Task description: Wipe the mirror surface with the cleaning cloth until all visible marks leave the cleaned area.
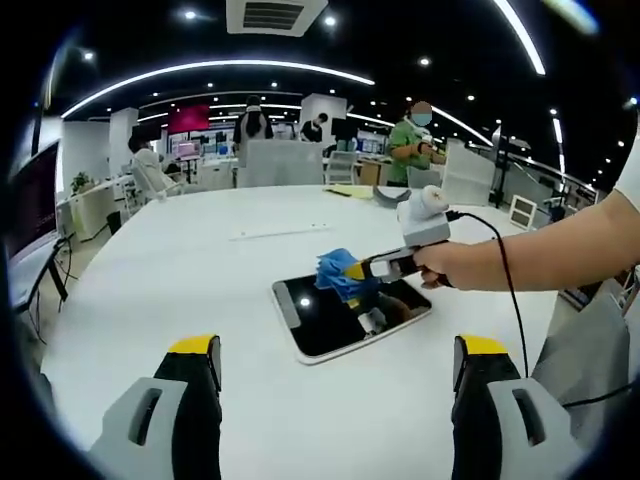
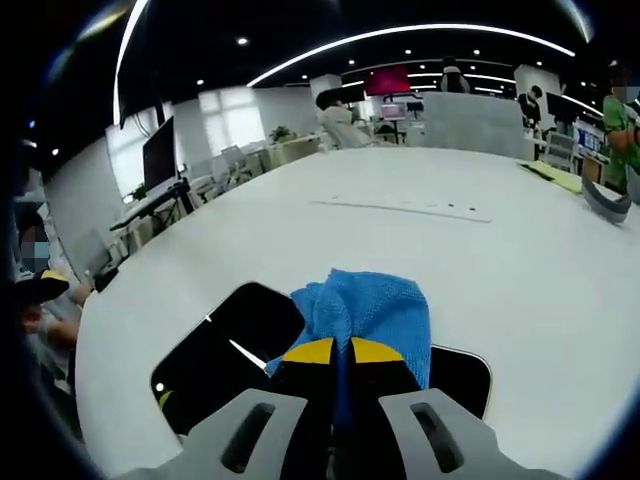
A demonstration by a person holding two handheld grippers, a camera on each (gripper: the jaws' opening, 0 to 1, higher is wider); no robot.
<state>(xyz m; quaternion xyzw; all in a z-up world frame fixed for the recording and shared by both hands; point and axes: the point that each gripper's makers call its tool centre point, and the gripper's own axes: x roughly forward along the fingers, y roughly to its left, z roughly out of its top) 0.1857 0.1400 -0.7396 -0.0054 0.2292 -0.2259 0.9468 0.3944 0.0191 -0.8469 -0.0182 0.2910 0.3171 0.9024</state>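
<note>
Two grippers: both are over one white counter (image 1: pixel 150 290), and the mirror is the landmark for all places below.
Mirror (image 1: pixel 330 325): a dark, glossy rectangle with a pale frame and rounded corners. It lies flat on the counter. In the left gripper view it reflects ceiling lights and a part of the right gripper.
Cleaning cloth (image 2: pixel 370 310): blue and bunched, resting on the mirror near its far edge. In the left gripper view the cloth (image 1: pixel 338 272) sits over the mirror's upper part.
Right gripper (image 2: pixel 342 352): its yellow-tipped fingers are pressed together on the near edge of the cloth, directly above the mirror glass. In the left gripper view this gripper (image 1: pixel 362 270) reaches in from the right of the mirror, and a person's hand (image 1: pixel 445 265) holds its handle.
Cable (image 1: pixel 505 270): black, it runs from the right gripper down past the forearm, to the right of the mirror.
Left gripper (image 1: pixel 338 365): its fingers stand wide apart with nothing between them, on the near side of the mirror, apart from it.
Pale strip (image 2: pixel 400 208): long and thin, it lies on the counter well beyond the mirror.
Background: an open office behind the counter, far from the mirror, with desks, monitors and some people.
</note>
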